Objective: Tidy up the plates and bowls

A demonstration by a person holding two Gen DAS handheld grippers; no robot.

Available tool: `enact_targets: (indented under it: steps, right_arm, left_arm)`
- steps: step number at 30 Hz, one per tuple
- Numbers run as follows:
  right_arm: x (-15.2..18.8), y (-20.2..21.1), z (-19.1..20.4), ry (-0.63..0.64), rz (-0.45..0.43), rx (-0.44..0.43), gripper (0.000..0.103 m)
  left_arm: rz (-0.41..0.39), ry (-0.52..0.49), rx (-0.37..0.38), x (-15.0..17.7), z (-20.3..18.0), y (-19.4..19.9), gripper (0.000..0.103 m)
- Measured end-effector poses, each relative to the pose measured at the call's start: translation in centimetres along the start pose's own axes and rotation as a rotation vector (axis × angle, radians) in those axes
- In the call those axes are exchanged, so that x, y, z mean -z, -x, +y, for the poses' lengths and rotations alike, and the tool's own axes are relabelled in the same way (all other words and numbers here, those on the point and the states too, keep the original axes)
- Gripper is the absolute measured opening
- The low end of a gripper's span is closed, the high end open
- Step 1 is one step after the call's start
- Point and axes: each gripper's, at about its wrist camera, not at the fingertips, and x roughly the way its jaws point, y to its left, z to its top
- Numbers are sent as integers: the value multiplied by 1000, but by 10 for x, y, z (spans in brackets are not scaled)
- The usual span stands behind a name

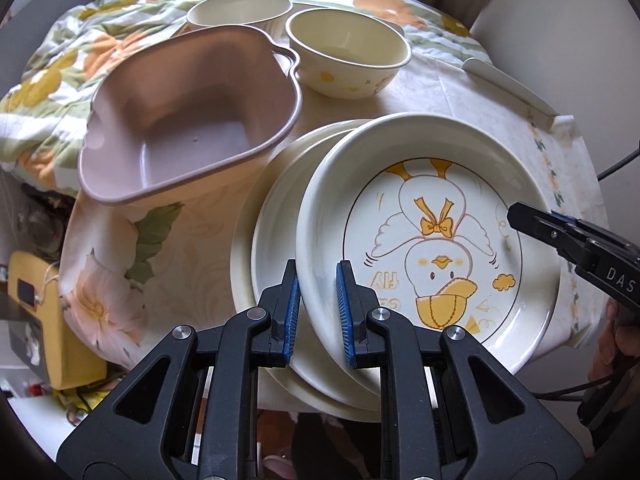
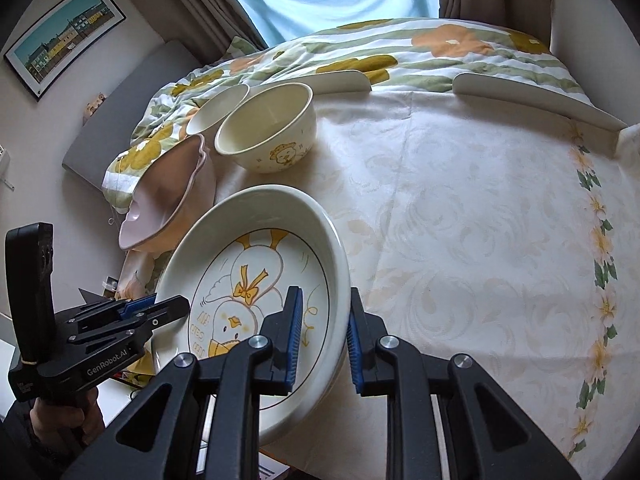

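Note:
A cream plate with a yellow duck drawing (image 1: 432, 240) lies on top of a plain cream plate (image 1: 256, 240) at the table's near left. My left gripper (image 1: 318, 294) straddles the duck plate's near rim, its blue pads a little apart from the rim. My right gripper (image 2: 322, 340) straddles the duck plate (image 2: 256, 276) at its right rim, pads not pressed on it. A pink square bowl (image 1: 188, 120) stands behind the plates, tilted. A duck-printed cream bowl (image 1: 348, 56) and a plain cream bowl (image 1: 240, 10) stand further back.
The table wears a cream floral cloth (image 2: 460, 220) with white corner guards (image 2: 536, 98) at its far edge. A flowered quilt (image 2: 400, 48) lies beyond. A yellow device (image 1: 44, 312) sits below the table at left.

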Motion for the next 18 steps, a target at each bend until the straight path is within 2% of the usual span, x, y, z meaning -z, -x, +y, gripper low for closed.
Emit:
enact_targets:
  steps: [8,13,18]
  right_arm:
    - [-1,-2,2,17,2,23,19]
    - [1,-3,9,76,3,68,19]
    - [4,-7,16,143,13,108,19]
  left_arm:
    - [-30,-80,-102,-6,-14,-4,15]
    - [-46,-107,-140,-5,-18,-4,15]
    - [-56,-148,-220,-4,-26,-5,17]
